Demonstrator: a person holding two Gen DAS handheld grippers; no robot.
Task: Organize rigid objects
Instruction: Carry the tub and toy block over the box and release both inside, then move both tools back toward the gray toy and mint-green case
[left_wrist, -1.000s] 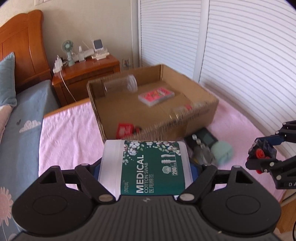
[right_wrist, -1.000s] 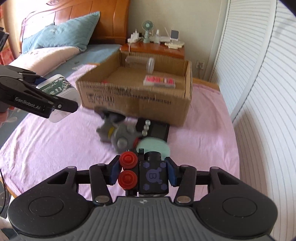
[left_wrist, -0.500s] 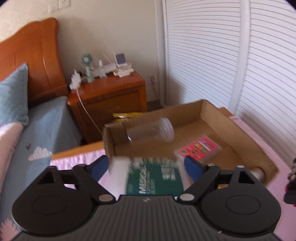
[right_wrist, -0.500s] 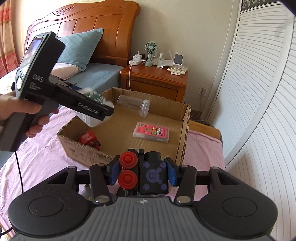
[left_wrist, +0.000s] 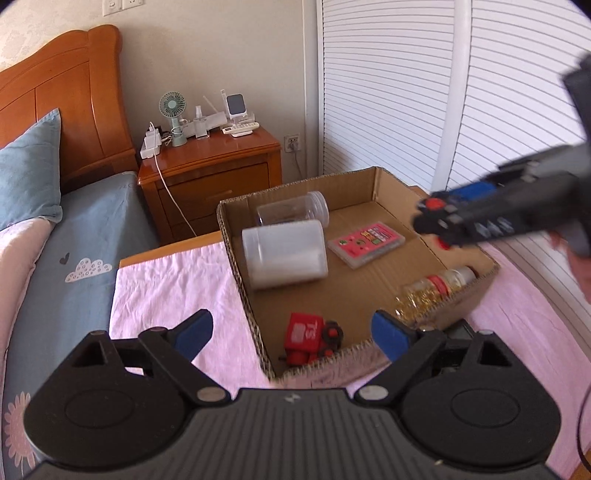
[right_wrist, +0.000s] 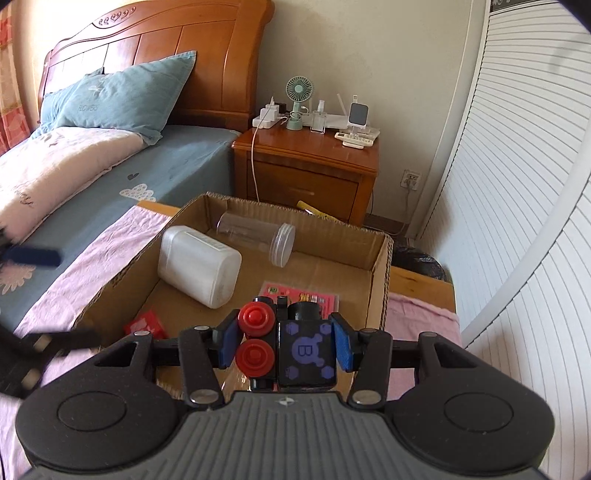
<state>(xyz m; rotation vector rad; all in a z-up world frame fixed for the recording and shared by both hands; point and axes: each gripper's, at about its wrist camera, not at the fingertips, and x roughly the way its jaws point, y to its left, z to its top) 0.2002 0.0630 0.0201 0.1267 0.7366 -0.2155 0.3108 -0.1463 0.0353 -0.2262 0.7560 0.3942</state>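
the left tool (left_wrist: 291, 332) has just let go and is wide open with nothing in it, so the white jar (left_wrist: 284, 253) now lies in the cardboard box (left_wrist: 480, 275) at 11 o'clock, while the right tool (right_wrist: 284, 345), starting to open, holds the black and red toy (right_wrist: 288, 347) over the box, next to drop.

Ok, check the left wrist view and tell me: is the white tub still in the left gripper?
No, the left gripper is wide open with nothing between its pads, and the white tub lies on its side in the box.
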